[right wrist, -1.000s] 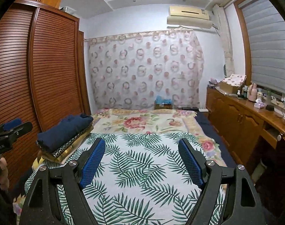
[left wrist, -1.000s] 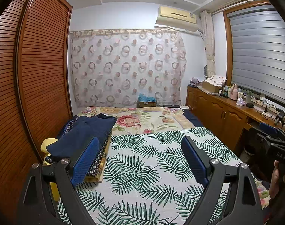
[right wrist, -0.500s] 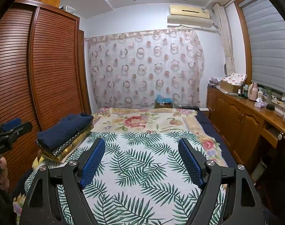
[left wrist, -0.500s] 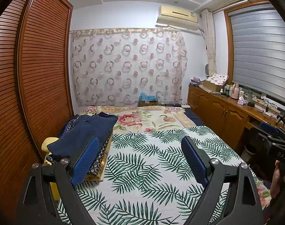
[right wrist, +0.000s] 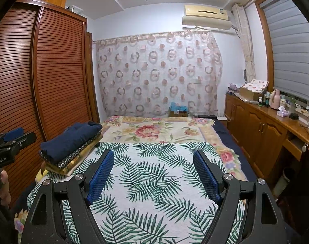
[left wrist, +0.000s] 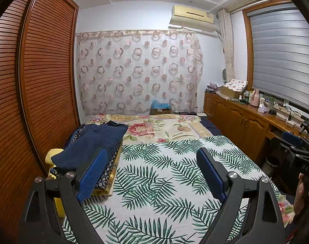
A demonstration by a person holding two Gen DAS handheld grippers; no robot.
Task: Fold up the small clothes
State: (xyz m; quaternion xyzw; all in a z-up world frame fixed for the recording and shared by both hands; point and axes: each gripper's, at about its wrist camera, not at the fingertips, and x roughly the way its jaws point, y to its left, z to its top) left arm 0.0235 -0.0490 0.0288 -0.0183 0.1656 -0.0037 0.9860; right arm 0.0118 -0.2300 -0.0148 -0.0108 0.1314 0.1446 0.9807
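Note:
A stack of folded clothes with a navy garment (left wrist: 89,144) on top lies at the left edge of the bed; it also shows in the right wrist view (right wrist: 71,138). Patterned folded pieces (right wrist: 73,158) lie under it. My left gripper (left wrist: 152,158) is open and empty, held above the leaf-print cover (left wrist: 164,183), just right of the stack. My right gripper (right wrist: 154,160) is open and empty above the same cover (right wrist: 154,183). The right gripper also shows at the right edge of the left wrist view (left wrist: 297,154); the left gripper shows at the left edge of the right wrist view (right wrist: 10,142).
A slatted wooden wardrobe (left wrist: 36,85) stands close along the bed's left side. A wooden cabinet (right wrist: 266,128) with bottles and boxes runs along the right. A floral quilt (left wrist: 160,128) covers the bed's far half, before a patterned curtain (left wrist: 138,77).
Both views have risen and pulled back slightly, showing more ceiling. The stack and both open grippers are otherwise as before.

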